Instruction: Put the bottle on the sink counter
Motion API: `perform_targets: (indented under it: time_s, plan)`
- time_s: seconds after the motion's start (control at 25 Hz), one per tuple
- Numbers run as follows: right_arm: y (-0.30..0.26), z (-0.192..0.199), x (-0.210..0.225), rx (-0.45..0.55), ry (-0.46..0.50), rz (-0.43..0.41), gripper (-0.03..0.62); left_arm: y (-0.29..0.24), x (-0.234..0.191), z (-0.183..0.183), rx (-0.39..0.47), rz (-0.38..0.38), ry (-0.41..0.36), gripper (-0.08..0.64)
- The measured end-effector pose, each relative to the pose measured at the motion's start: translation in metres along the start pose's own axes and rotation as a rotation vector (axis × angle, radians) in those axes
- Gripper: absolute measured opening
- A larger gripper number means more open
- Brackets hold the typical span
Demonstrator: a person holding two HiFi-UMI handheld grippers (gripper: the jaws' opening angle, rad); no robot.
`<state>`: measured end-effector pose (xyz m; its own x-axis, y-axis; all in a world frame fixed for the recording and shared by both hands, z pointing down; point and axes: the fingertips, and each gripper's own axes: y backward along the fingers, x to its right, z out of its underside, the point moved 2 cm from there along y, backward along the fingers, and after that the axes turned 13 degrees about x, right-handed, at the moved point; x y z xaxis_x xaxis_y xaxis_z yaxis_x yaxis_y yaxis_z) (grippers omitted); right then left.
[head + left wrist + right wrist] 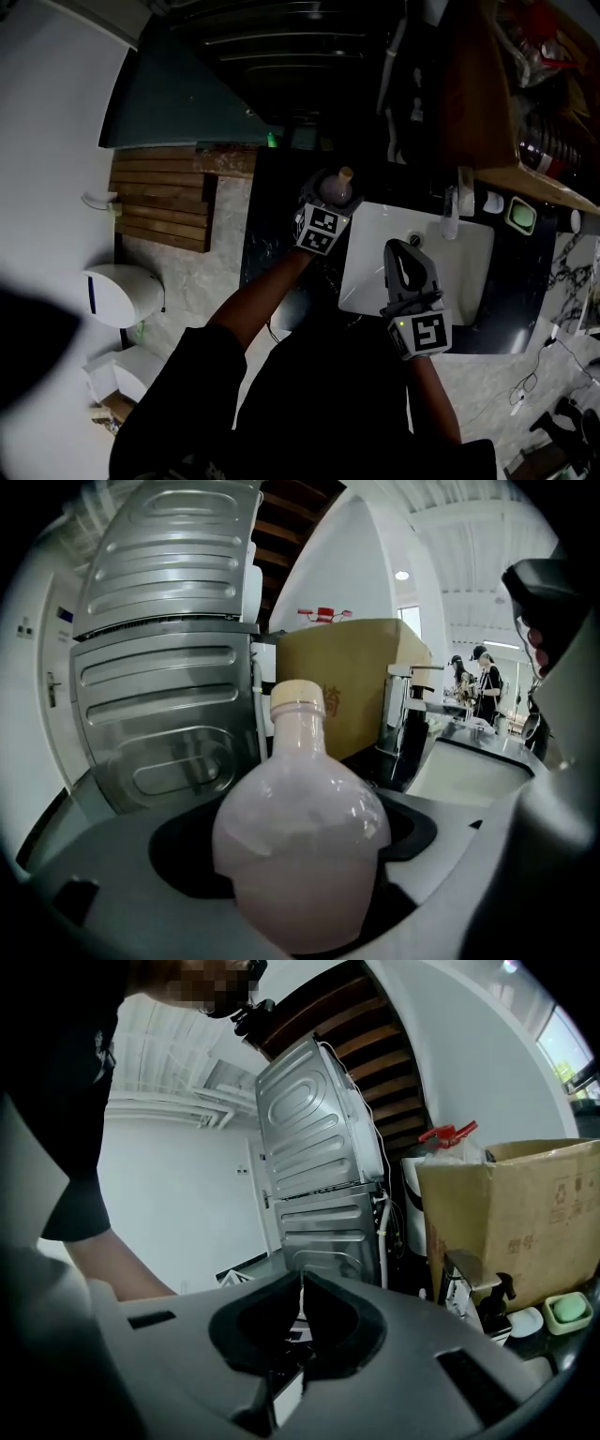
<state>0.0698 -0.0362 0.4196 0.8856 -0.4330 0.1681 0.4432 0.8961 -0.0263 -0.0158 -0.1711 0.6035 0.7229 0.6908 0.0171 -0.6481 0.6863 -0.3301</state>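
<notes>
A round pale-pink bottle (300, 855) with a cream cap stands upright between the jaws of my left gripper (330, 199), which is shut on its belly. In the head view the bottle (337, 187) is over the dark counter (272, 239) just left of the white sink (375, 253); whether it touches the counter is hidden. My right gripper (405, 261) hovers over the sink basin, its jaws shut with nothing between them; in the right gripper view the right gripper (300, 1309) shows its pads meeting.
A faucet (454, 212), soap dish (521, 216) and a cardboard box (525, 1213) line the sink's far side. Behind the counter stands a ribbed metal appliance (169, 667). A white toilet (122, 295) and wooden slats (159, 206) lie to the left on the floor.
</notes>
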Motion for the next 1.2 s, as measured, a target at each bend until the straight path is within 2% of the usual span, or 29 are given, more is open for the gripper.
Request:
perform_targets:
  time_s: [0.2, 0.4, 0.72, 0.84, 1.0, 1.2]
  plan:
    - [0.003, 0.018, 0.007, -0.042, 0.01, 0.004, 0.04, -0.004, -0.008, 0.013, -0.033, -0.025, -0.007, 0.41]
    - [0.001, 0.023, 0.018, -0.045, -0.008, 0.021, 0.04, -0.004, -0.014, 0.027, -0.085, -0.054, 0.077, 0.41]
    - [0.01, 0.031, 0.033, -0.057, -0.037, 0.053, 0.04, -0.007, -0.015, 0.026, -0.109, -0.065, 0.062, 0.41]
    - [0.012, 0.03, 0.032, -0.048, -0.032, 0.052, 0.04, -0.005, -0.014, 0.027, -0.118, -0.051, 0.056, 0.41]
    - [0.017, 0.031, 0.028, -0.048, -0.034, 0.047, 0.04, -0.004, -0.01, 0.03, -0.136, -0.004, -0.002, 0.41]
    - [0.018, 0.028, 0.021, -0.024, -0.044, 0.033, 0.038, 0.001, -0.01, 0.032, -0.129, 0.018, 0.018, 0.41]
